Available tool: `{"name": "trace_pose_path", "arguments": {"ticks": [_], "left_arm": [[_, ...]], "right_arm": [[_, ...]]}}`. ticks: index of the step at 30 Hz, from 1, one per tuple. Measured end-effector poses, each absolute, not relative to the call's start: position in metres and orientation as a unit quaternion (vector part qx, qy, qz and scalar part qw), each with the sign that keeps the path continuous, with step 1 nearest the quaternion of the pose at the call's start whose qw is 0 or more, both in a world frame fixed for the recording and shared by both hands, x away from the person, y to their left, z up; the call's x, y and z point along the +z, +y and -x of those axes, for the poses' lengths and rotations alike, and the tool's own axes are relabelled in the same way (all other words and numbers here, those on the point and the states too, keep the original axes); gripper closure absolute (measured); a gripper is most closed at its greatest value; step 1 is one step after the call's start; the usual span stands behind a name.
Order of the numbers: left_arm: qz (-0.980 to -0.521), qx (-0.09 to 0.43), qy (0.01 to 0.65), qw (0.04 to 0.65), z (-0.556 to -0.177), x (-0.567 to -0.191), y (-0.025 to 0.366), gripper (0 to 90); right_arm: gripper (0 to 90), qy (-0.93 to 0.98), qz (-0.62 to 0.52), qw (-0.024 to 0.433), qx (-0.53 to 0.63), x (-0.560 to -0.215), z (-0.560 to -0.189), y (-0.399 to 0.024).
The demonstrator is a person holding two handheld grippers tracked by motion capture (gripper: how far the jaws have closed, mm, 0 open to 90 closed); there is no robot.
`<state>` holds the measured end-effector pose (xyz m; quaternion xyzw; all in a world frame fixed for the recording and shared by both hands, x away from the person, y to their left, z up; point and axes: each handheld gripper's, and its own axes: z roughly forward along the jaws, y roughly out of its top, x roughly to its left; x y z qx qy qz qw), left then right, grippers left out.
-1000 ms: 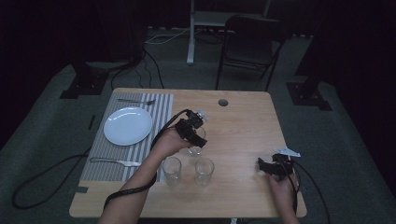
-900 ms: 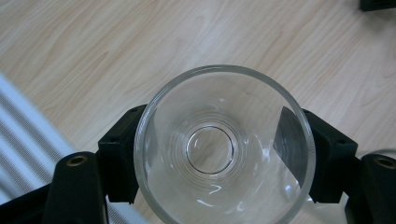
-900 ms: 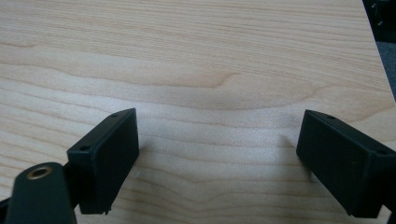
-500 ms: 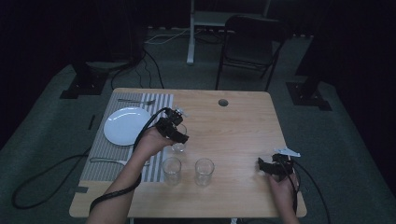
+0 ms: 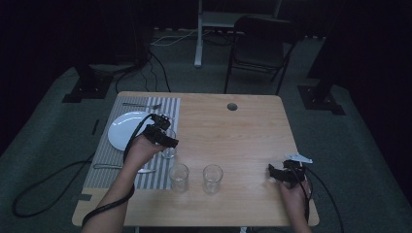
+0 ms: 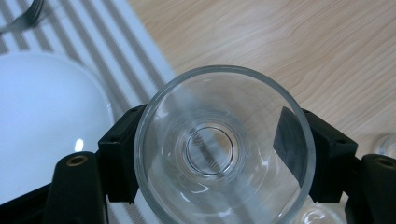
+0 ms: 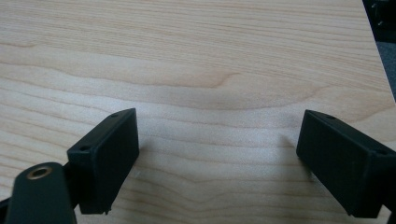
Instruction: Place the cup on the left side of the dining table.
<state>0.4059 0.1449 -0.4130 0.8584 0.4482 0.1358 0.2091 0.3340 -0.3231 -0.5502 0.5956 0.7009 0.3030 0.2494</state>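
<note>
Gripping 1 upright glass [image 6: 224,149], the left gripper [image 5: 165,141] hangs over the placemat [image 5: 172,109] left of centre; right gripper [image 7: 217,158] wide open, empty.

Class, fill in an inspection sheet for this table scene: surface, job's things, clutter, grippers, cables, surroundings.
Surface: wooden table, striped mat at left.
Job's things: two glasses near front edge; third glass clamped over mat's edge; plate, fork, another utensil on mat.
Clutter: nothing seen.
Grippers: left gripper shut on third glass; right gripper open over bare wood.
Cables: floor cable at left.
Surroundings: chair behind table.
</note>
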Motion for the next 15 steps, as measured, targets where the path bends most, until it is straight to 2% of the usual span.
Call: {"name": "trace_pose_path", "arguments": {"ticks": [15], "left_arm": [[-0.826, 0.137, 0.510, 0.198, -0.405, -0.431, 0.194, 28.5]], "right_arm": [[12.6, 0.701, -0.596, 0.249, 0.303, -0.550, -0.334, -0.323]]}}
